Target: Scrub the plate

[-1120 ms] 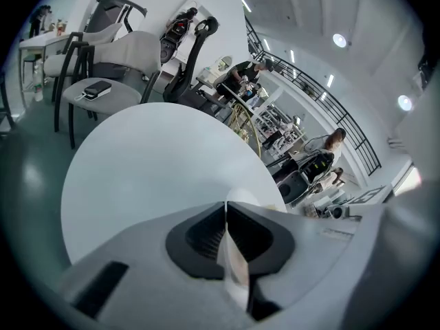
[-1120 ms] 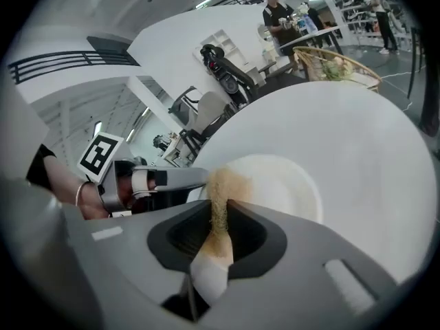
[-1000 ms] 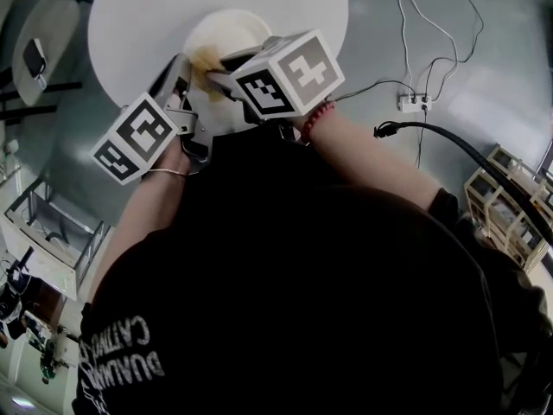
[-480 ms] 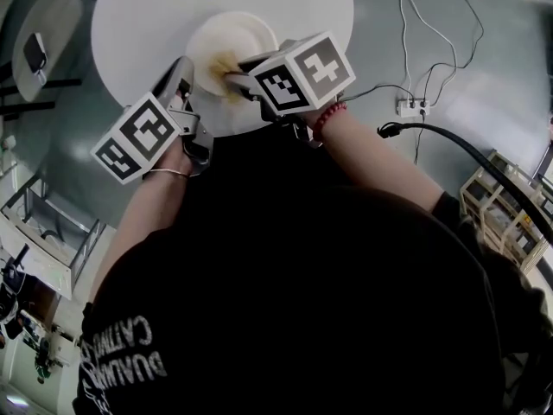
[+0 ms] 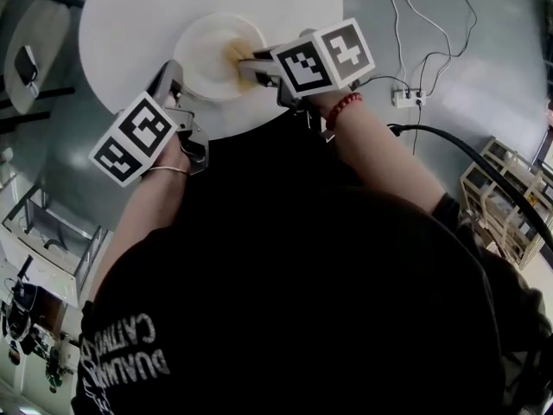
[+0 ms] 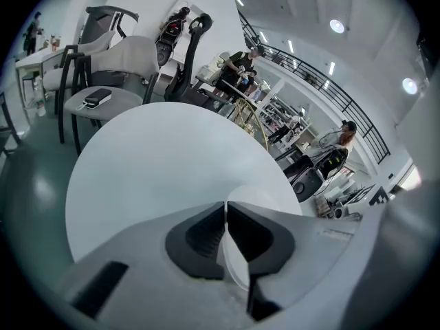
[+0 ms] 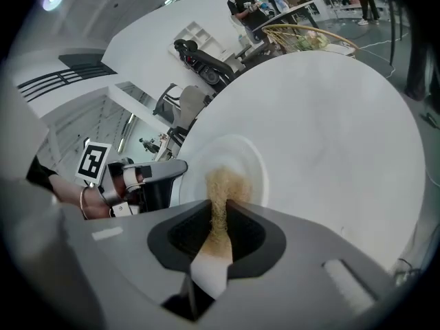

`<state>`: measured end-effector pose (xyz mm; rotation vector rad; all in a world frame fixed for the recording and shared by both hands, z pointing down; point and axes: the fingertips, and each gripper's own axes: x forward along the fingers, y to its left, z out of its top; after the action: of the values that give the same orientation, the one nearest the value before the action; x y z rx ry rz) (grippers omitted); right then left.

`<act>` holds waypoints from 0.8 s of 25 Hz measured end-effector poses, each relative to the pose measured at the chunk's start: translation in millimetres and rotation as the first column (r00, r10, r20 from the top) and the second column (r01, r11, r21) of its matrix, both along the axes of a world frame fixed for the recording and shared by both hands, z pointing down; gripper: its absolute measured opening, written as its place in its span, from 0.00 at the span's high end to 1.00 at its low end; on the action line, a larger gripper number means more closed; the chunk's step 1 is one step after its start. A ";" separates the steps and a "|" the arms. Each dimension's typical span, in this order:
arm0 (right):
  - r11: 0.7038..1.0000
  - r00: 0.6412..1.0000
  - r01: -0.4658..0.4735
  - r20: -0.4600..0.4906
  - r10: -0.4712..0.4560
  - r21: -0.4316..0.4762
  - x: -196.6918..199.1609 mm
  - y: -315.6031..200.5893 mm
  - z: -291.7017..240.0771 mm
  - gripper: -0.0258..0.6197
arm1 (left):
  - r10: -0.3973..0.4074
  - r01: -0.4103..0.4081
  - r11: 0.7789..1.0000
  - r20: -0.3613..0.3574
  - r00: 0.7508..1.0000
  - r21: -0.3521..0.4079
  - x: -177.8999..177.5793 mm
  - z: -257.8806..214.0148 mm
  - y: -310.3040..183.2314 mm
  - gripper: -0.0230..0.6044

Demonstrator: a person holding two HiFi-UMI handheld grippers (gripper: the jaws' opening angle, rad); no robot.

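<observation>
- Head view: looking down on a white plate (image 5: 203,54) sitting on a round white surface (image 5: 121,15), toward the edge nearest the person.
- Clamping the plate's near-left rim with the left gripper (image 5: 170,76), jaws pressing together on the thin edge, as seen in the left gripper view.
- Pinching a tan scouring pad (image 5: 235,54) in the right gripper (image 5: 248,65), jaws squeezing it tight.
- Pressing the pad's frayed end onto the plate's inner face, on its right side, across from the left gripper.
- Angling both grippers downward, marker cubes facing up.
</observation>
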<state>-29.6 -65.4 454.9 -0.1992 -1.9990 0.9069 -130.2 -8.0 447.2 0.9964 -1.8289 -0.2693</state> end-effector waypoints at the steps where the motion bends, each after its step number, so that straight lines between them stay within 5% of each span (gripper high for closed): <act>1: 1.000 1.000 0.002 -0.002 -0.002 0.005 0.9 -3.5 -0.7 0.86 | -0.001 0.001 1.000 0.003 1.000 0.001 -0.8 0.1 -1.3 0.94; 12: 0.989 0.996 0.088 -0.036 -0.084 0.115 17.5 -22.9 -2.9 0.86 | 0.014 -0.014 1.000 0.010 1.000 0.005 0.0 1.6 -6.9 0.94; 20: 0.992 0.997 -0.062 -0.034 0.066 0.111 17.2 -56.6 -6.9 0.85 | 0.076 -0.077 0.997 0.062 0.995 0.023 -0.6 -7.9 -16.4 0.94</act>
<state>-12.4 -122.1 448.0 -0.0561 -2.0234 0.8320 -130.8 -24.4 439.3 1.1003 -1.8413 -0.2181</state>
